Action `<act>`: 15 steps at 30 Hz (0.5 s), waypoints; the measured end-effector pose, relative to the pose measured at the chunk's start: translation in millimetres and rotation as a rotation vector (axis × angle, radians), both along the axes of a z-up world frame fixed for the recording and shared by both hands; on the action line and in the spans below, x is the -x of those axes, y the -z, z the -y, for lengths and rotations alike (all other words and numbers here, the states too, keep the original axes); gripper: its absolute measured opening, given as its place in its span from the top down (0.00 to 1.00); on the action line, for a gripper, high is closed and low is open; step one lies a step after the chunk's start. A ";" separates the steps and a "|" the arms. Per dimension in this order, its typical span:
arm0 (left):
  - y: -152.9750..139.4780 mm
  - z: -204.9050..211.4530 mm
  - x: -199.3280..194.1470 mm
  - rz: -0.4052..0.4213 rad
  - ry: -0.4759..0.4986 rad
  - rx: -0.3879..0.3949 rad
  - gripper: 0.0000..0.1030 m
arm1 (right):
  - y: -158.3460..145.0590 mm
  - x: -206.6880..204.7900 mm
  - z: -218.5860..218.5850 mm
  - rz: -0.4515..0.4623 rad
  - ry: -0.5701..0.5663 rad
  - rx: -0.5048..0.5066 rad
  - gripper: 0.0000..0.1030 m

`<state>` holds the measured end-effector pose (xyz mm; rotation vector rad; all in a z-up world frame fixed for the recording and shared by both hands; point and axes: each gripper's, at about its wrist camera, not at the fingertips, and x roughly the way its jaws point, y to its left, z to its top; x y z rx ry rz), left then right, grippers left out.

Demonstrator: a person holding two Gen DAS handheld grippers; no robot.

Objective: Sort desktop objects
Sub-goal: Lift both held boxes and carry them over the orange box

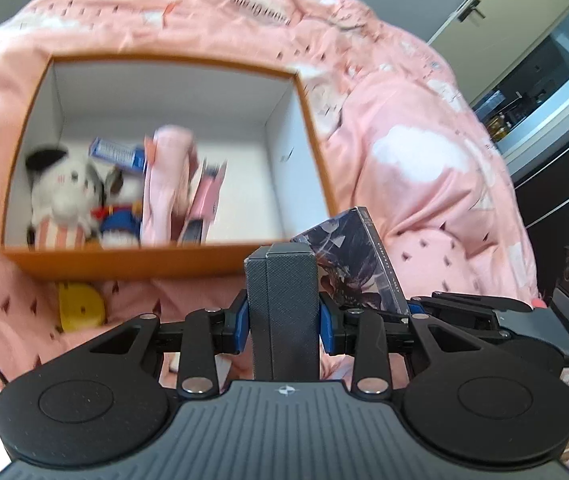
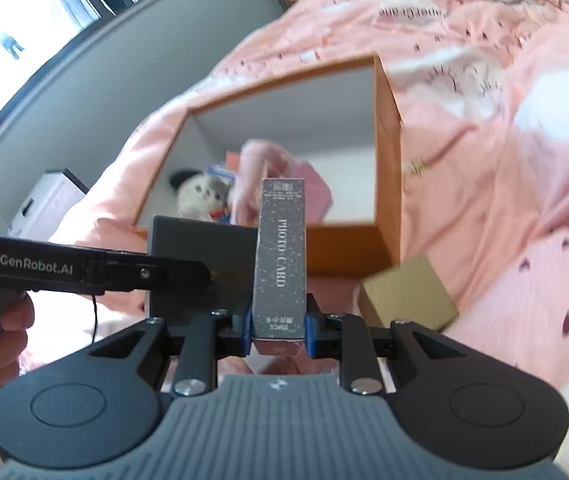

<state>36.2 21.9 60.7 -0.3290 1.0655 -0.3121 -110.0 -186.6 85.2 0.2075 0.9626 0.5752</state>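
A: Left claw (image 1: 283, 322) clenched on grey case (image 1: 283, 300); right claw (image 2: 277, 330) clamped on photo card box (image 2: 280, 256). Both held just short of orange box (image 1: 132, 262).

B: Mid-carry, seemingly. Next: needed clearing the rim, then releasing inside beside plush toy (image 1: 64, 192).

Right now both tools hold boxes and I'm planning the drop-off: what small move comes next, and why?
Probably carry both forward over the orange box: the left tool grips a dark grey case, the right tool a photo card box, both short of its rim.

One orange box (image 1: 124, 262), two plush toys (image 1: 64, 192), two held boxes (image 1: 284, 300)
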 end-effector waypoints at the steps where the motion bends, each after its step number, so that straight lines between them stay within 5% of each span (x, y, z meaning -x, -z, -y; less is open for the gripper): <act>1: -5.6 -0.1 -2.6 0.015 0.003 0.000 0.63 | -4.8 -3.2 -0.2 0.015 -0.002 -0.006 0.76; 7: -35.9 3.5 -28.4 0.122 0.030 -0.044 0.63 | -31.1 -26.4 -6.0 0.131 0.019 0.033 0.76; 15: -12.6 13.3 -88.6 0.055 0.073 -0.096 0.63 | -27.0 -68.1 -13.2 0.153 0.049 0.120 0.76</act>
